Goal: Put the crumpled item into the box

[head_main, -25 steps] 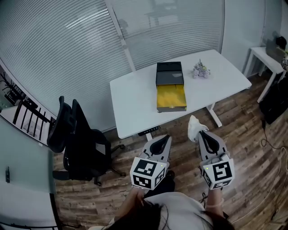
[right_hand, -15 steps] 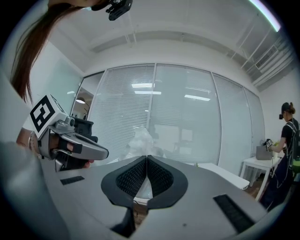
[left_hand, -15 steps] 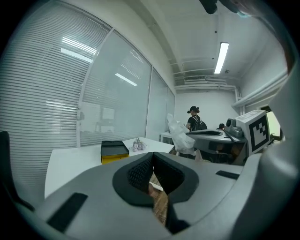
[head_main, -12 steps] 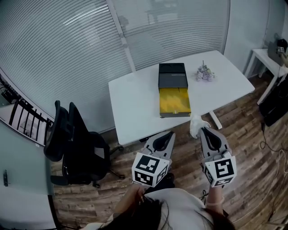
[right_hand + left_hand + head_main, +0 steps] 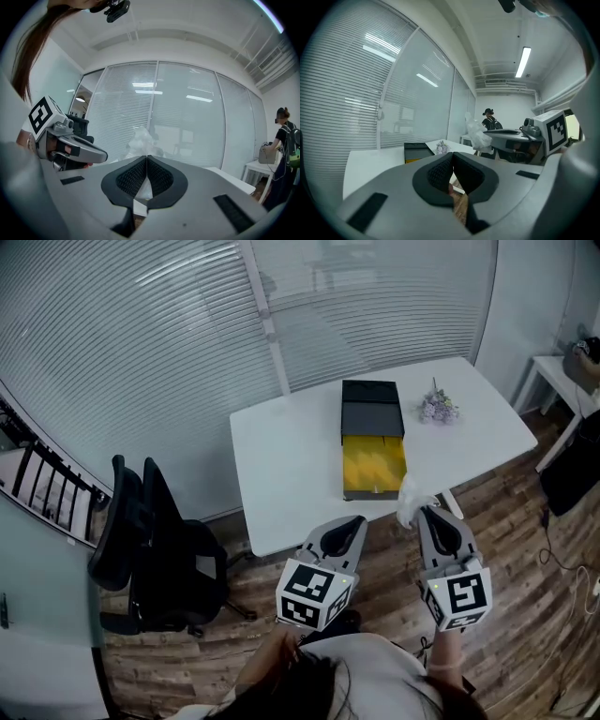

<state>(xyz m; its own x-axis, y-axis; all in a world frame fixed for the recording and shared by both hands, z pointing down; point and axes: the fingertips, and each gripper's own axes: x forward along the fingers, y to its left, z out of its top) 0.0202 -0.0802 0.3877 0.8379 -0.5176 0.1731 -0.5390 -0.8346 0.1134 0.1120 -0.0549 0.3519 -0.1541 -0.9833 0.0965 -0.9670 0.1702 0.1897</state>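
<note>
Slippage is the main worry. The right gripper [image 5: 429, 514] has its jaws closed on the white crumpled wad of thin plastic or paper [image 5: 411, 497], and the right gripper view shows only a lower fold pinched at the very tips, while most of the wad [image 5: 142, 138] billows above them. With so little caught, a quick swing or tilt could pull it free. By my reading it hangs by the front edge of the white rectangular desk [image 5: 281, 456], short of the black box with the yellow lining [image 5: 373, 465], so a drop from there could end on the wooden floor [image 5: 525, 540]. At release another risk appears: so light a thing may cling to the pads or spring back over the low wall. A careless reach could also nudge the box or the small bunch of pale purple flowers [image 5: 438, 407] just beside it.

Both grippers are held low in front of the person, side by side, pointing forward at the desk. The left gripper [image 5: 349, 525] has its jaws closed on nothing and idles next to the right.
</note>
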